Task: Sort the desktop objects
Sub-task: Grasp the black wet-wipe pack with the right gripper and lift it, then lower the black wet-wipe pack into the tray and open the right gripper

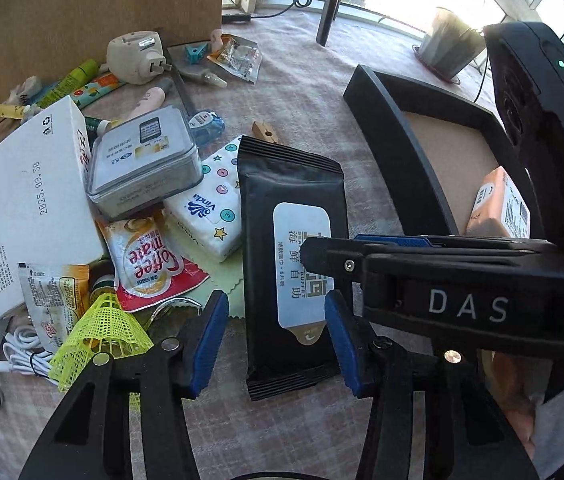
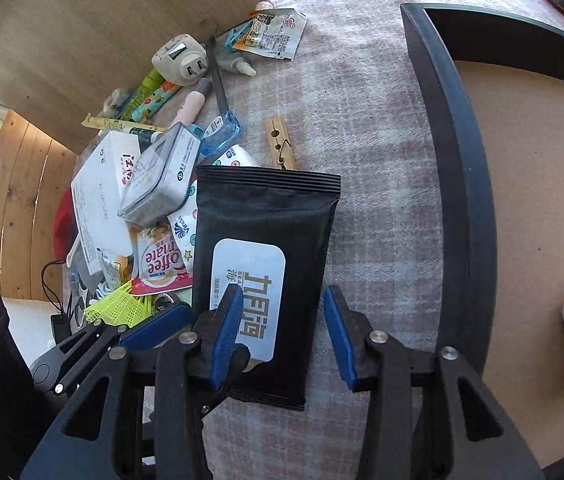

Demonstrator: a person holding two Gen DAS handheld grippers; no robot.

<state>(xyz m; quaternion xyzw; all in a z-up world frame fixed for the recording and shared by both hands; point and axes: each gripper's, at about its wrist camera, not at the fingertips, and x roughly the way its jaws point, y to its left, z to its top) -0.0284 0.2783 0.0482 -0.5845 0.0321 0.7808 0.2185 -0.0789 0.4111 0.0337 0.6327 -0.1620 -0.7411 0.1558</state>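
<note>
Between open left tool (image 1: 278,344) pads: black wipes pack (image 1: 289,216), flat.

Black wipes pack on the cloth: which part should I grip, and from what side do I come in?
Grip the black wipes pack across its narrow width near the end closest to the right gripper, coming down from above. It lies flat, long and slim, and its long sides already fit between the open jaws. Its right side is bare cloth; the Vinda tissue pack crowds the left.

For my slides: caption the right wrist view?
Both grippers' open jaws straddle a black wipes pack beside the black tray.
</note>
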